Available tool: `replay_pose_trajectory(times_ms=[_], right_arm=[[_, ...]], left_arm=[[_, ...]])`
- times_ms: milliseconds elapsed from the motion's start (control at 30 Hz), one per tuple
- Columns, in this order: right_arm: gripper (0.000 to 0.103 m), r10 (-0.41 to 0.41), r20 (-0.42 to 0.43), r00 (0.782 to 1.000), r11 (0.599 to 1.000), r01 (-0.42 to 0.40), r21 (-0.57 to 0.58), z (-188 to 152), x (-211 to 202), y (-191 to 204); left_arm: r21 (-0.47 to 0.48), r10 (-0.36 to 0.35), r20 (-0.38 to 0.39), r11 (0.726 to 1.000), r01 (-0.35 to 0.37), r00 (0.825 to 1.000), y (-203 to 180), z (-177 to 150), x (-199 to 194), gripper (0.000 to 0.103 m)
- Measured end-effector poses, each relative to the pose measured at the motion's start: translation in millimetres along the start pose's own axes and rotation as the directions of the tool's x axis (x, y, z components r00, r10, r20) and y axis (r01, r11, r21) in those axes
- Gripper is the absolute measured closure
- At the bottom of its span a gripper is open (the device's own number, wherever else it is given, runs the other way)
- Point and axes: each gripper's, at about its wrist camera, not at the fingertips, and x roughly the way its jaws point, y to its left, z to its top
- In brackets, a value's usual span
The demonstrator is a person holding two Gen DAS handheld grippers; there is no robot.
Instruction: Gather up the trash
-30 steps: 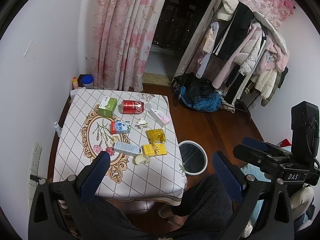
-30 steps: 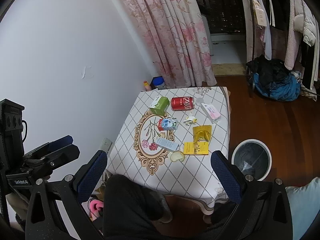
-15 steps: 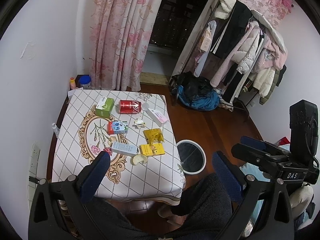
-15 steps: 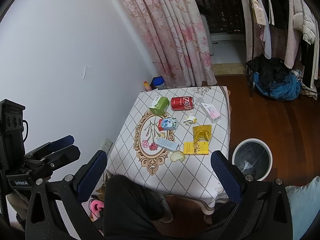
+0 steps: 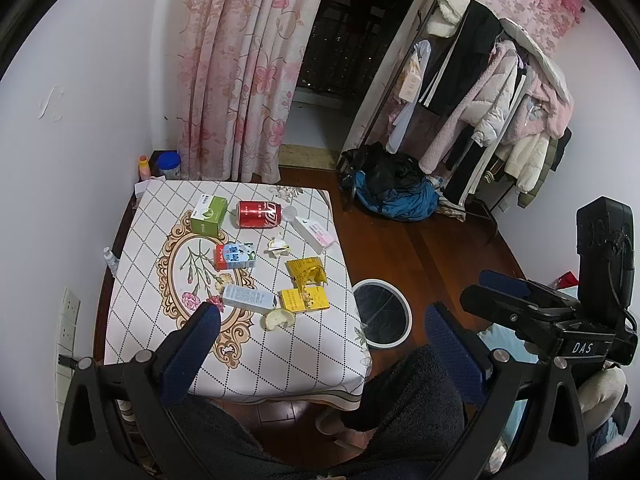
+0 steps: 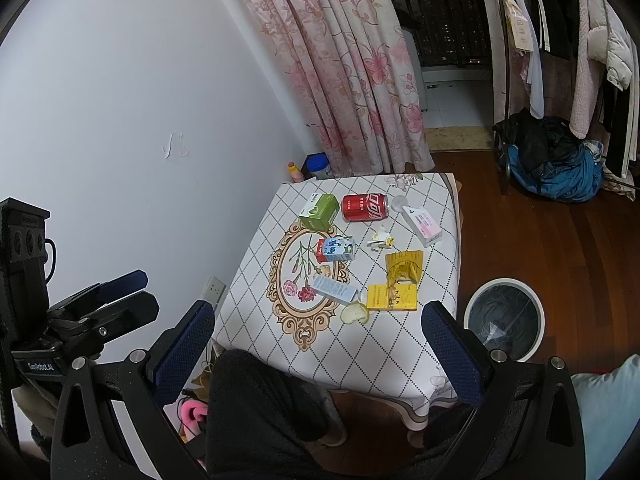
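Note:
A small table (image 5: 140,320) with a diamond-pattern cloth carries trash: a red can (image 5: 259,214) on its side, a green box (image 5: 209,214), a blue milk carton (image 5: 235,256), a white-pink box (image 5: 314,234), a crumpled wrapper (image 5: 279,246), yellow packets (image 5: 305,270), a pale blue box (image 5: 249,298) and a bread piece (image 5: 278,318). A white bin (image 5: 382,314) with a black liner stands on the floor at the table's right. My left gripper (image 5: 320,344) and right gripper (image 6: 320,344) are both open and empty, high above the table's near edge. The can (image 6: 365,207) and bin (image 6: 505,314) also show in the right wrist view.
Pink floral curtains (image 5: 240,80) hang behind the table. A clothes rack (image 5: 480,92) with coats and a blue-black bag (image 5: 392,192) stands at the right. The white wall (image 6: 120,120) is close on the left. Bottles (image 5: 160,164) stand in the corner.
The left wrist view has drifted slightly, so the table sits a little further left and lower in it. The right wrist view is nearly unchanged. Both grippers stay open.

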Motion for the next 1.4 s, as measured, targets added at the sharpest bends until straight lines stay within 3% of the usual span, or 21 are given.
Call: replay_pose_trajectory(times_ms=[1233,1300,1400], right_arm=[[0.000,0.000,0.006,1.000,1.000,0.000,-0.003,8,-2,-2],[0.000,-0.007,0.012,1.000,1.000,0.007,0.004,7,-2,-2],[0.000,-0.032,0.021,0.999,0.999,0.031,0.037,17,3,-9]], left_arm=[[0.006,0.000,0.006,1.000,0.000,1.000,-6,8,3,0.000],[-0.003,0.028,0.007,1.000,-0.028,1.000,-3,9,7,0.000],[-0.029,0.145,-0.013,0.989,-0.145,0.989,9,11,28,0.000]])
